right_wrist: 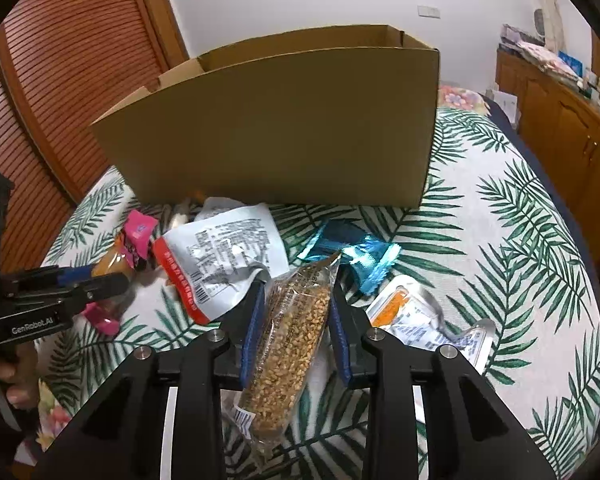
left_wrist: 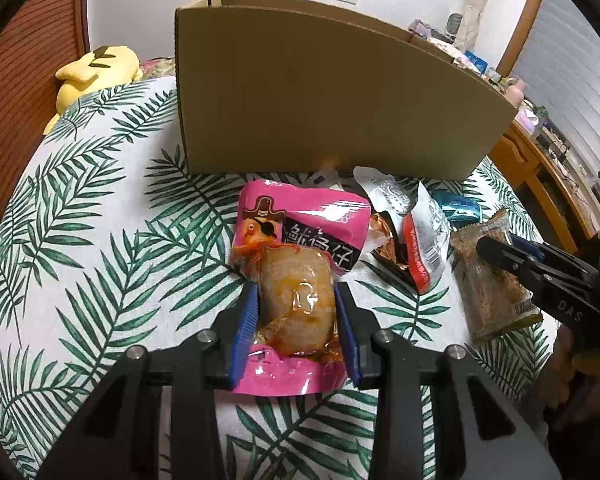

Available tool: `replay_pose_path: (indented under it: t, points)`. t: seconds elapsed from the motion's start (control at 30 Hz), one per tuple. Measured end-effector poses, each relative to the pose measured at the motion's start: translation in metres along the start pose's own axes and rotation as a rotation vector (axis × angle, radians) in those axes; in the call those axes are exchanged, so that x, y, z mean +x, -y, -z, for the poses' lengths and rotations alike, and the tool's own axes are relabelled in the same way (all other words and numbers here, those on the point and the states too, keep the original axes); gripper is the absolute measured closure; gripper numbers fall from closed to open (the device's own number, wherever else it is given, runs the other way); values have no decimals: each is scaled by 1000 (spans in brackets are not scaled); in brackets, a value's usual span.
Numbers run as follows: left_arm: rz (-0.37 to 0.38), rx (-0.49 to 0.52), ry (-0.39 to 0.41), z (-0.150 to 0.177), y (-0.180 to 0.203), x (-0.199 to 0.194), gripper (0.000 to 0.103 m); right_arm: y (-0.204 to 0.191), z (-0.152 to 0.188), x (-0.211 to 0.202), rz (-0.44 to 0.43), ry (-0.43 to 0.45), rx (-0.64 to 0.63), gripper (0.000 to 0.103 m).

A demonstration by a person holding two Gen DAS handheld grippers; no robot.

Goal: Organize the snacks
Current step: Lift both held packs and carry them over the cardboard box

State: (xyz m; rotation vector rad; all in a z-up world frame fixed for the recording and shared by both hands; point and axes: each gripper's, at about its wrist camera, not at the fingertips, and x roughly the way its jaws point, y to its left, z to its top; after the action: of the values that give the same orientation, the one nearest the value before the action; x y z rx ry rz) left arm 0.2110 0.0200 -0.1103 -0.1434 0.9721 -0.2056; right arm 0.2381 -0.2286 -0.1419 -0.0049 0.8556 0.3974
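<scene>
Glossy plastic pink packet [left_wrist: 300,284]; matt cardboard box [left_wrist: 320,104] (smooth).

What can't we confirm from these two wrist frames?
- Inside of the cardboard box: both views, hidden by its tall near wall.
- Packets behind the pink squid pouch: left wrist view, mostly covered by the pouch.
- Print on the white packet: right wrist view, too small and crinkled.
- Lower end of the grain bar: right wrist view, hidden behind the gripper body.
</scene>
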Motion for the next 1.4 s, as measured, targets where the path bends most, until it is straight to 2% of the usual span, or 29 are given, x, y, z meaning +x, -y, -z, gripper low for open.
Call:
replay_pose_path:
  t: [0.07,0.17,0.63,1.03,1.4]
  points:
    - [4,6,15,1,0,-5,67,-5,0,-4,-1,7,-9,81]
    - [9,10,38,2,0,-11,67,-11,0,-12,-4,17,-22,83]
    - [45,39,166,-21,10,-56,67,-22,-22,-60,3,119,-70,84]
    - [76,68,274,-75,17,-76,67,-31,-74,-92,8,226,-185,84]
    - [68,104,347,-149,8,-62,67,-30,-141,-83,12,299,-259,84]
